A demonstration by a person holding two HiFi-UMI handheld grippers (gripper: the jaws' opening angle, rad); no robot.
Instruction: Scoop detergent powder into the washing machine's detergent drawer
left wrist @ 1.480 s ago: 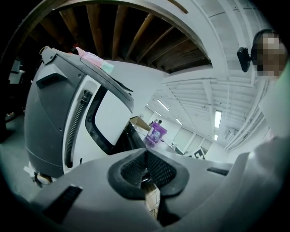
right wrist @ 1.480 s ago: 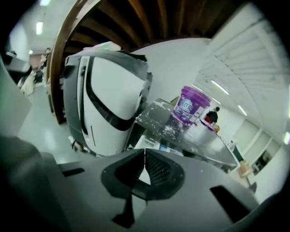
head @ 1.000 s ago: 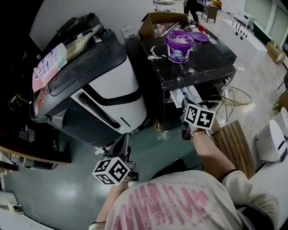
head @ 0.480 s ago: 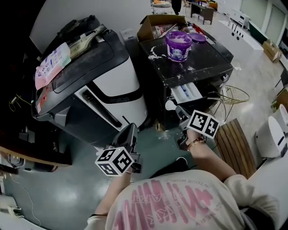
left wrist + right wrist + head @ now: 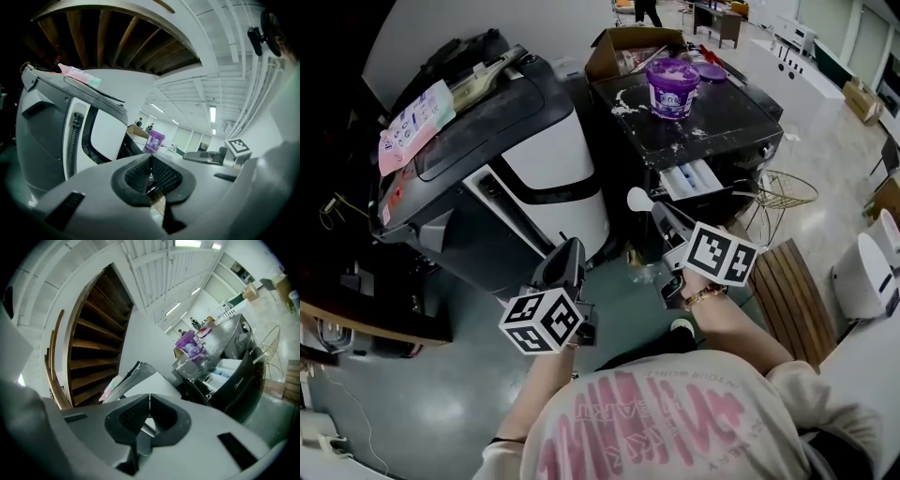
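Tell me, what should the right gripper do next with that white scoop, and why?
Probably lift the white scoop up to the purple tub for powder. The right gripper is shut on its handle, the scoop hangs low beside the open drawer, and I cannot tell whether it holds any powder.

**Blind spots: scoop, drawer, tub**

Scoop (image 5: pixel 639 199): the bowl is too small in the head view to tell whether it holds powder. The right gripper view shows only a sliver of its handle, bowl out of sight. Drawer (image 5: pixel 689 178) compartments can't be told apart. Tub (image 5: pixel 672 89) label is unreadable. A far person (image 5: pixel 648 11) is cut off by the top edge.
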